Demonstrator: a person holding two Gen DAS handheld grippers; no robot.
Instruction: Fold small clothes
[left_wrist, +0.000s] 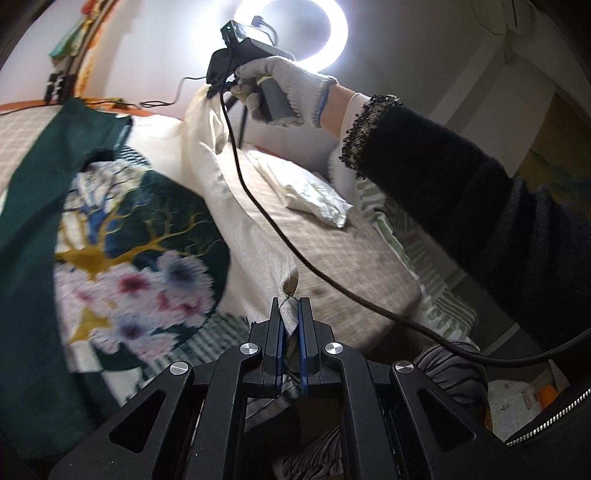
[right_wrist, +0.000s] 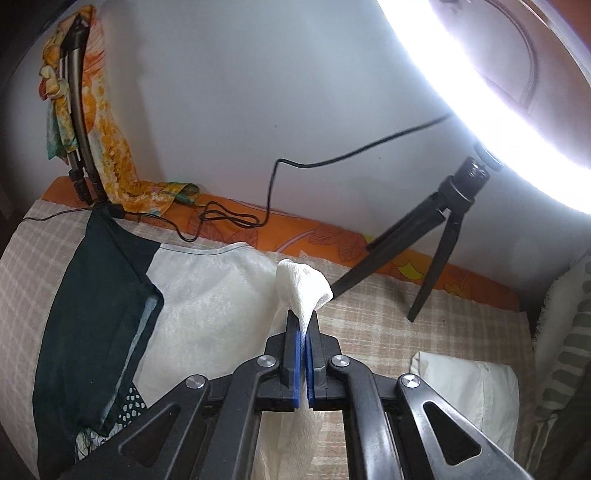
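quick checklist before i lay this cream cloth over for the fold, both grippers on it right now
1. Left gripper shut on a corner of the cream cloth: ok.
2. Right gripper shut on another corner: ok.
3. Cloth hangs between the grips without twisting: cannot tell.
4. Black cable clear of the cloth: not ok, it crosses just beside it.
5. Landing area free: not ok, the green floral garment lies under the cloth.
6. Folded white piece out of the way: ok, it lies apart on the checked cover.
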